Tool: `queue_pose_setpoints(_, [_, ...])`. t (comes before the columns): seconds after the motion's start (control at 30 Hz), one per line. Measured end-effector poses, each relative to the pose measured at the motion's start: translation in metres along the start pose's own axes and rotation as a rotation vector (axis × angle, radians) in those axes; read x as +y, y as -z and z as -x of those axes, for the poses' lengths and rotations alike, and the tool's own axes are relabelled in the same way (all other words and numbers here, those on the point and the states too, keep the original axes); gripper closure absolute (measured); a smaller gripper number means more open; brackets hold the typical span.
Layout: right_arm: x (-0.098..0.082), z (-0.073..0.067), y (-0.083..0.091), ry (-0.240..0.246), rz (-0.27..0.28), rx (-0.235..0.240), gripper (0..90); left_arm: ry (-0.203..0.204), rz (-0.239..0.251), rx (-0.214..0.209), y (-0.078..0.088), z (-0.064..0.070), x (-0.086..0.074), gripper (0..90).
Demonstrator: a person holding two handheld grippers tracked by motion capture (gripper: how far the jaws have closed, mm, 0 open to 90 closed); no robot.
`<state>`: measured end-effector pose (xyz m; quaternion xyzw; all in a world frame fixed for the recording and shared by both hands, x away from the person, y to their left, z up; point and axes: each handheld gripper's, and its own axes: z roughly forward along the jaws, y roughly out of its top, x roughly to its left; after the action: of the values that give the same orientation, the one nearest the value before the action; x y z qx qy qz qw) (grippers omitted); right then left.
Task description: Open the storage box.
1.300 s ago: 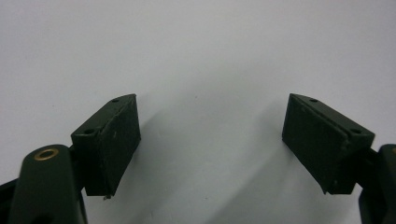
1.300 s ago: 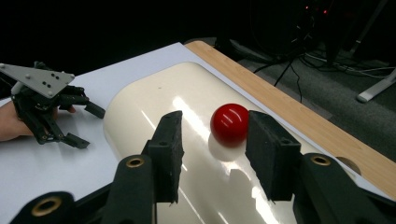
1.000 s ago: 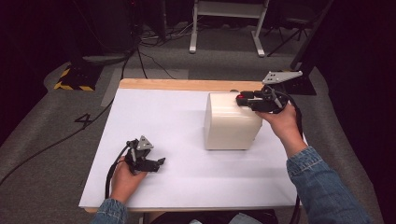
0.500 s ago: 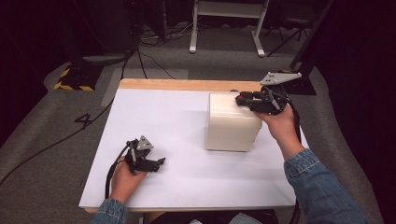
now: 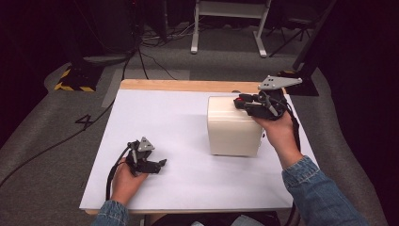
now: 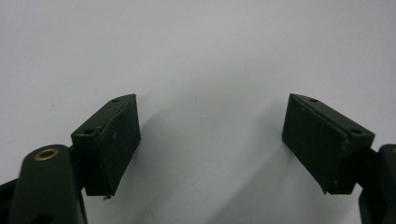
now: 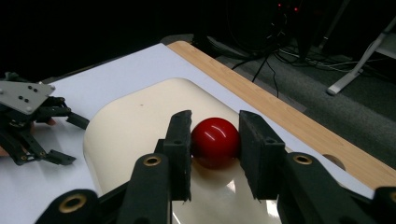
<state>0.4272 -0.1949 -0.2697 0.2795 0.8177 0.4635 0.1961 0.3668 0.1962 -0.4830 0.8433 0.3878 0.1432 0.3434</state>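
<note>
Between the right gripper jaws, a clamped red ball, atop the cream box; left gripper jaws wide.

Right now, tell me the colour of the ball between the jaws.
Glossy red ball, clearest in the right gripper view.

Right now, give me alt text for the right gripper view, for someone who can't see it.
The right hand-held gripper clamps a glossy red ball between its two black jaws, just above the rounded top of a cream box on a white table. The left hand-held gripper rests at the far left.
</note>
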Motion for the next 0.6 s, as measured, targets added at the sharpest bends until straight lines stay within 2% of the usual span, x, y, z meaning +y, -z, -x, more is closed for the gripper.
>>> queue_pose_setpoints(0.17, [0.006,-0.011,0.0,-0.022,0.024,0.01,66.2,0.0,0.0,0.0,0.0,0.0,0.0,19.4])
queue_pose_setpoints(0.4, [0.012,-0.031,-0.01,-0.023,0.043,0.001,66.2,-0.001,0.0,0.0,0.0,0.0,0.0,19.4])
queue_pose_setpoints(0.6, [0.011,-0.046,-0.018,-0.058,0.058,-0.051,66.2,-0.001,0.0,-0.001,0.0,0.0,0.0,19.4])
